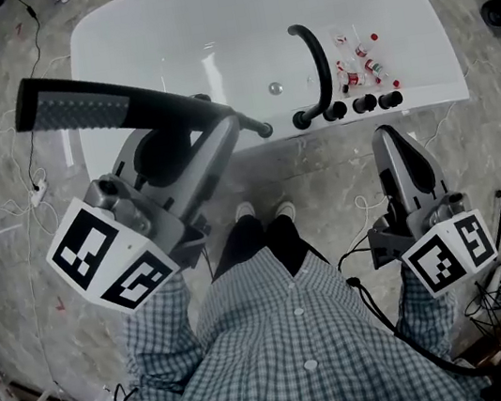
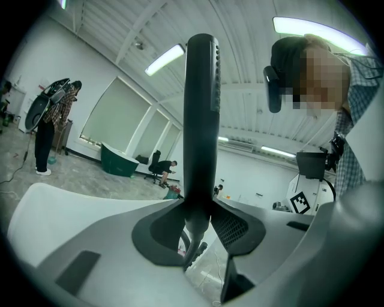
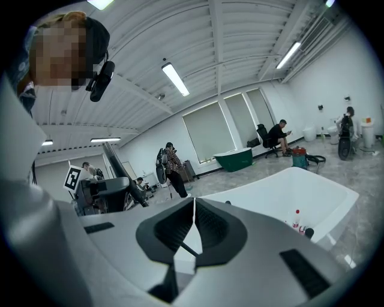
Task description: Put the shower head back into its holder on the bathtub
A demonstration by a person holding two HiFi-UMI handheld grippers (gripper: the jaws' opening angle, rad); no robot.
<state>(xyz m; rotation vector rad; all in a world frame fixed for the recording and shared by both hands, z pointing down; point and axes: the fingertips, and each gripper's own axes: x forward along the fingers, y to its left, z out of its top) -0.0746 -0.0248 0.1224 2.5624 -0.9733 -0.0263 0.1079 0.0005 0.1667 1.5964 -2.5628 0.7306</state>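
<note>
Shower head (image 1: 93, 110) stem inside left claw (image 2: 197, 219)

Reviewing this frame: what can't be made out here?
- Holder: in the head view the black fittings on the bathtub are too small to single it out.
- Hose: cannot be traced; the left gripper covers the shower head's handle there.
- Bottle labels: too small, head view.

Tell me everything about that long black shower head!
The shower head is a long, matte black stick with a flat grey dotted spray patch near its wide end. The left tool is shut on its thinner handle, holding it slanted above the near edge of the white bathtub. Only the tool seems to touch it.
</note>
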